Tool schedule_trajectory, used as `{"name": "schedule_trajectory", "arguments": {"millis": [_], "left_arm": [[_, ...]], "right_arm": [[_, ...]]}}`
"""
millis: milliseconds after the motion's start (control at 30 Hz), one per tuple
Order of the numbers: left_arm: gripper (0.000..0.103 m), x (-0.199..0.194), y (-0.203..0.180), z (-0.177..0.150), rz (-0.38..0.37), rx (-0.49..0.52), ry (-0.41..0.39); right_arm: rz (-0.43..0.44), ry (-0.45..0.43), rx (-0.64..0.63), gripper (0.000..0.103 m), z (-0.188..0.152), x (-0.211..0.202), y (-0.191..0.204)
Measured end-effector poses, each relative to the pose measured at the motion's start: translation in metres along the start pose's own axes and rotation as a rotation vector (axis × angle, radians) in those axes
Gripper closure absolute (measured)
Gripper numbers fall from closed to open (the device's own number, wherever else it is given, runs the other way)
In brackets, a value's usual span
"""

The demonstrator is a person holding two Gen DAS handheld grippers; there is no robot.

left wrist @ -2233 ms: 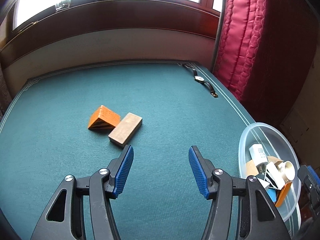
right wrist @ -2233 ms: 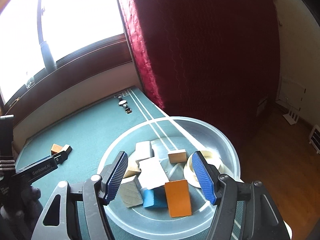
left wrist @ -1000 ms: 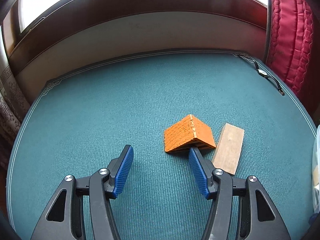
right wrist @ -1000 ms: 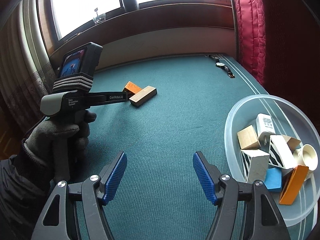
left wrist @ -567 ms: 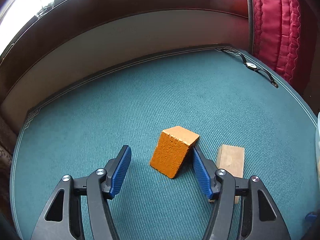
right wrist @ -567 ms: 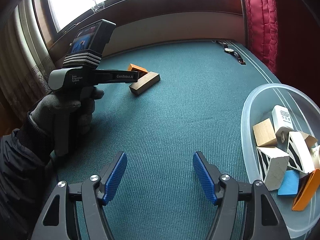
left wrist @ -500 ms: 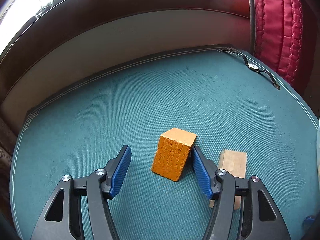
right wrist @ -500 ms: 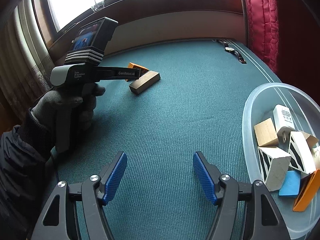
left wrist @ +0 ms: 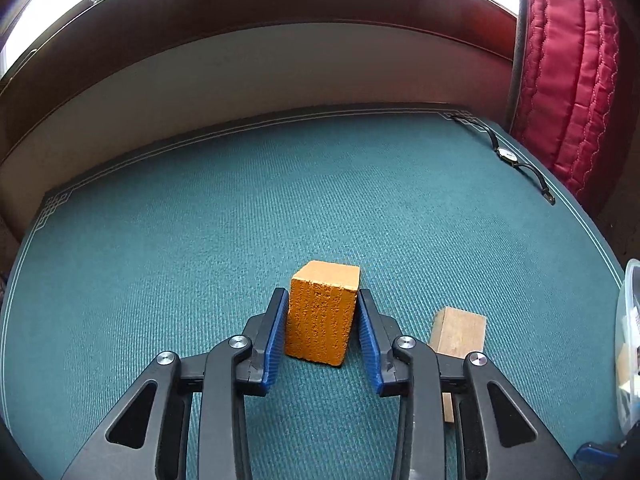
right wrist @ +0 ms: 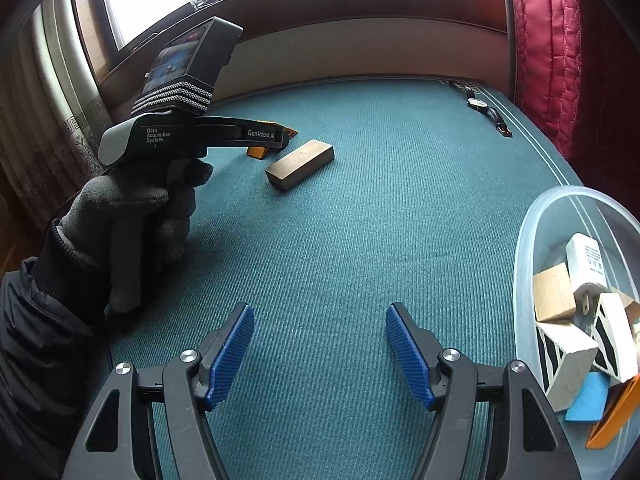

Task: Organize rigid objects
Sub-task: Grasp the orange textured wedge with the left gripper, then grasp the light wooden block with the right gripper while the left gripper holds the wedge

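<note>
Left gripper (left wrist: 323, 332): had just been closing; its blue pads stood against both sides of the orange block (left wrist: 322, 314), gripping it on the teal mat (left wrist: 200, 240).
Right gripper (right wrist: 320, 354): jaws apart, nothing between them, hanging over bare mat.
Orange block: at 12 o'clock of the left jaws, upright, bottom edge on the mat.
Wood block (left wrist: 459, 334): lay at 3 o'clock of the orange block, just beside the right-hand finger.
Bowl (right wrist: 528, 240): at 3 o'clock in the right wrist view, already holding several blocks and a white charger (right wrist: 585, 258).
Slip risk: the pads held only the near part of the block, so it might pivot or drop on lifting.
Knock risk: the right-hand finger sat so near the wood block that a sideways pull could shove it.
Watch (right wrist: 478, 103): at 1 o'clock near the mat's far corner, well apart.
Writing: "Data Acquisition System" and "GenRobot.AI" on the left gripper's body; charger print too small to read.
</note>
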State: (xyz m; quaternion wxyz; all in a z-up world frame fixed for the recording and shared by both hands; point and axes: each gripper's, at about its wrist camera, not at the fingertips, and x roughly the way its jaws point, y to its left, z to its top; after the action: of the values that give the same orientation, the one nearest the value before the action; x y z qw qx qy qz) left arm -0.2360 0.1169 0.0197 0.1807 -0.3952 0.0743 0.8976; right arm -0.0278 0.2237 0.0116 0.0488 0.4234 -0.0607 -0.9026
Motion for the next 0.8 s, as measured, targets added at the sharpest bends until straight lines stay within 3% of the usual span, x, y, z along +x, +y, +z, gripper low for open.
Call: {"name": "schedule_trajectory", "arguments": {"millis": [467, 800], "left_arm": [[0.069, -0.034, 0.035, -0.028, 0.078, -0.188, -0.057], [0.069, -0.034, 0.038, -0.031, 0.084, -0.213, -0.061]], "right_arm": [[0.022, 0.151, -0.095, 0.031, 0.064, 0.047, 0.004], [-0.025, 0.179, -0.167, 0.031, 0.094, 0.079, 0.008]]}}
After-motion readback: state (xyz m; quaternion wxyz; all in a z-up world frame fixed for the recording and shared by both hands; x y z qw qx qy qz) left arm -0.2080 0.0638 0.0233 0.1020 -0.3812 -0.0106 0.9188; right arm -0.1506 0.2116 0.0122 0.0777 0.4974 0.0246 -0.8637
